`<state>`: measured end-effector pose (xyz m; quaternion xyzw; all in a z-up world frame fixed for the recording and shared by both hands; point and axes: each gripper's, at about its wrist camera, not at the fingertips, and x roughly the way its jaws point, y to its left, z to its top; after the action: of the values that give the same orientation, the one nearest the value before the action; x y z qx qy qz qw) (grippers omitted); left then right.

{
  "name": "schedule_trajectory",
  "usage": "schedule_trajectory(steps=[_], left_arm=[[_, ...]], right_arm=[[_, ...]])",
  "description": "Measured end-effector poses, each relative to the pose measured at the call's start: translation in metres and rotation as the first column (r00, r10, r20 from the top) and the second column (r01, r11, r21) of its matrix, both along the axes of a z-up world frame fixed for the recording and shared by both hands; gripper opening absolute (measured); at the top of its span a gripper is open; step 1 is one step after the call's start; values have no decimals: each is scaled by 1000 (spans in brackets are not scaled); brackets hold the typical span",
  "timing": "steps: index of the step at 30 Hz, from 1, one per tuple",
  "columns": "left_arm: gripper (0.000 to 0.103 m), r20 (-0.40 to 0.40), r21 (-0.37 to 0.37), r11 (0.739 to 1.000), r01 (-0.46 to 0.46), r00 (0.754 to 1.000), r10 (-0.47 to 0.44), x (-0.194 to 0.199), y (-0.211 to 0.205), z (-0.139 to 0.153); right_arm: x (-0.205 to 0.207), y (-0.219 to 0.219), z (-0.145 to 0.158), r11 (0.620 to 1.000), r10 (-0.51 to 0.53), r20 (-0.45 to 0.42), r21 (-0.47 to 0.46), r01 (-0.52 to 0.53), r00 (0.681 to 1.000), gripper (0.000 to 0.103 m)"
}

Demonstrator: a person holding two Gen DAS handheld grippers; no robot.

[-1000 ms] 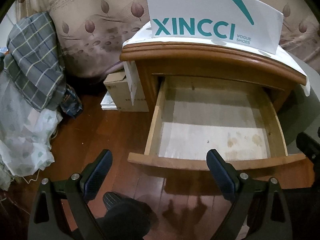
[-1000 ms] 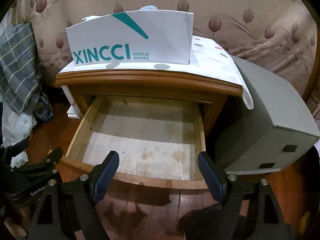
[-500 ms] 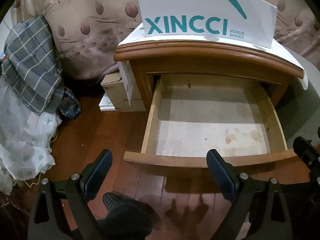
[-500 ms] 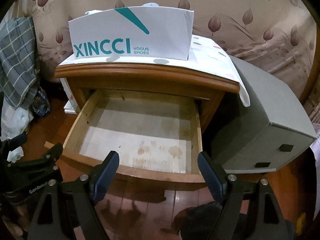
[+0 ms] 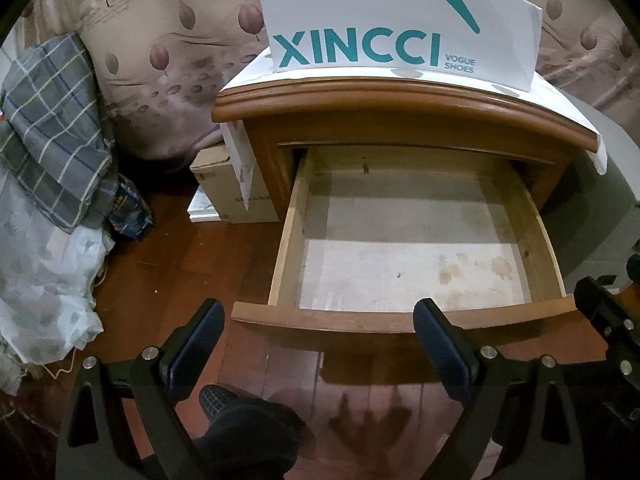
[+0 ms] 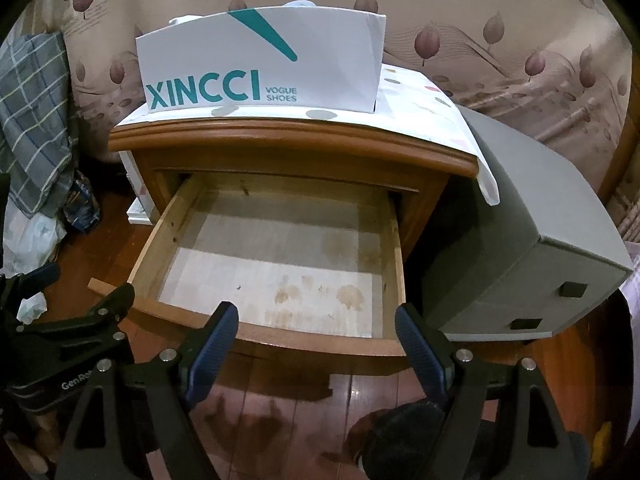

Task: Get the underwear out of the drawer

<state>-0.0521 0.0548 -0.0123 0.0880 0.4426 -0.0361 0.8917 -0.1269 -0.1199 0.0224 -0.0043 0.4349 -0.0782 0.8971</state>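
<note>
Underwear is nowhere in the open drawer (image 5: 416, 240), its bottom bare; my left gripper (image 5: 320, 344) and right gripper (image 6: 316, 344) gape, holding nothing.

The open wooden drawer (image 5: 416, 312) now sits slightly farther left in the left wrist view than before.
</note>
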Motion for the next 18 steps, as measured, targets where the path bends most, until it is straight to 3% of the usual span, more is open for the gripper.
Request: schedule_trajectory(steps=[18], left_arm=[[94,-18,1,999,41,999,-41,1,-14,-8]], right_arm=[[3,-5,-7,1000,-10,-26,1,10,1000,83]])
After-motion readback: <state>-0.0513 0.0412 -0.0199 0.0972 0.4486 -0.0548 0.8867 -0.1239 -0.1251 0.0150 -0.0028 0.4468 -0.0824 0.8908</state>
